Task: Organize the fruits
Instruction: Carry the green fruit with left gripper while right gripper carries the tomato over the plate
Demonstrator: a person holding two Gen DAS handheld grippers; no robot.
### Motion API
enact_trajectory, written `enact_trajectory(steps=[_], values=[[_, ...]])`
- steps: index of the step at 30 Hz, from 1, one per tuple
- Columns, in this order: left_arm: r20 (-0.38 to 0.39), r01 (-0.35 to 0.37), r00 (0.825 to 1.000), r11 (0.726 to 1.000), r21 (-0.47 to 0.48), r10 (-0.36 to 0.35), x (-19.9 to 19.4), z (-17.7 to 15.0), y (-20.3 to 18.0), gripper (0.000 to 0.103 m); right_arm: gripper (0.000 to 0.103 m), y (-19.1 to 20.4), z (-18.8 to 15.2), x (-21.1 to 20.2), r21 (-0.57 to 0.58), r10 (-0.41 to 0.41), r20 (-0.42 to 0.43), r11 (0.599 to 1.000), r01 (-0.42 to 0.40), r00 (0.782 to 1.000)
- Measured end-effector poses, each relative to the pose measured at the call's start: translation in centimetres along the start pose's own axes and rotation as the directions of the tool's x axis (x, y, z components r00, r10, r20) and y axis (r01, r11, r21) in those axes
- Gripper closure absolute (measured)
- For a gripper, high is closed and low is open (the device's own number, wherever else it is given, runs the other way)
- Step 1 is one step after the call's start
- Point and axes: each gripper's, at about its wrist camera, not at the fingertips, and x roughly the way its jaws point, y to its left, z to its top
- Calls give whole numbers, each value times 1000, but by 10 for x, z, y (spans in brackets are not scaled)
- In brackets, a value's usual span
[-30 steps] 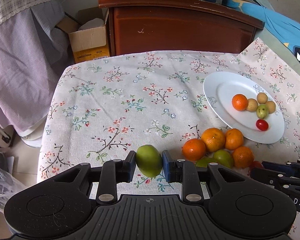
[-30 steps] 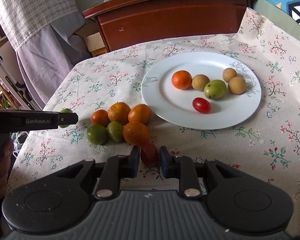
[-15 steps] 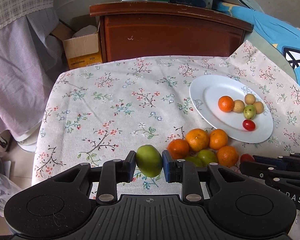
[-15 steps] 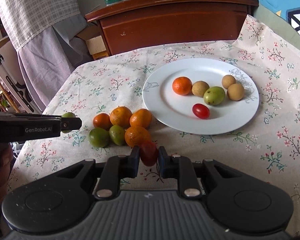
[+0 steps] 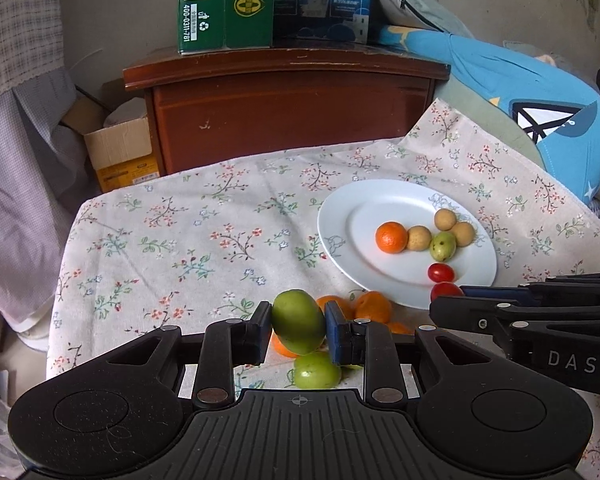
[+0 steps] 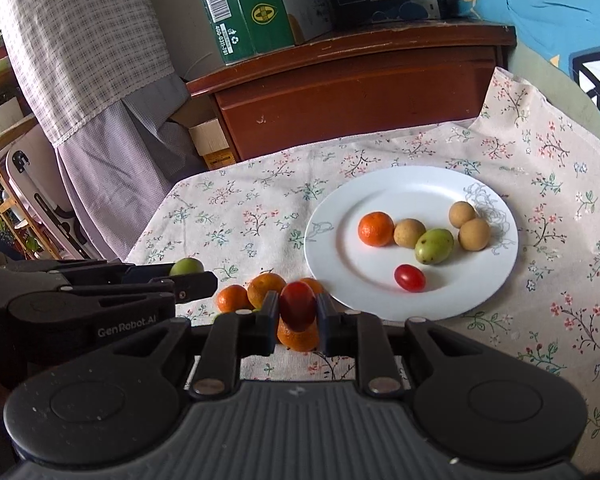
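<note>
My left gripper point(image 5: 298, 322) is shut on a green fruit point(image 5: 298, 320) and holds it above a pile of oranges point(image 5: 372, 306) and green fruits point(image 5: 316, 370) on the floral cloth. My right gripper point(image 6: 298, 308) is shut on a red cherry tomato point(image 6: 298, 306), above the same pile point(image 6: 266, 286). A white plate point(image 6: 340, 248) to the right holds an orange point(image 6: 376, 229), a green fruit point(image 6: 434, 246), a cherry tomato point(image 6: 410, 278) and three tan fruits point(image 6: 474, 234). The right gripper shows at the plate's near edge in the left wrist view point(image 5: 446, 298).
A brown wooden cabinet point(image 5: 292, 108) with cartons on top stands behind the table. A cardboard box point(image 5: 120, 152) sits on the floor at the left. A blue cushion point(image 5: 540, 120) lies at the right. The table's left edge drops off near draped cloth point(image 6: 80, 40).
Both grippers have risen with their fruit and moved toward the plate. The left one now hangs over the pile instead of left of it.
</note>
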Motion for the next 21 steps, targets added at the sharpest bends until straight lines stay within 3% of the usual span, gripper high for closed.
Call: enact_trajectory(steps=[11,21], values=[[19,86,996,996,-15,-86,10,28,-10,78,84,-22,28,-3,35,-24,45,999,22,999],[2,127,992,991,48,-127,37,44,-27,78,84,-48,55,10,35,-73,69,997,71,995]])
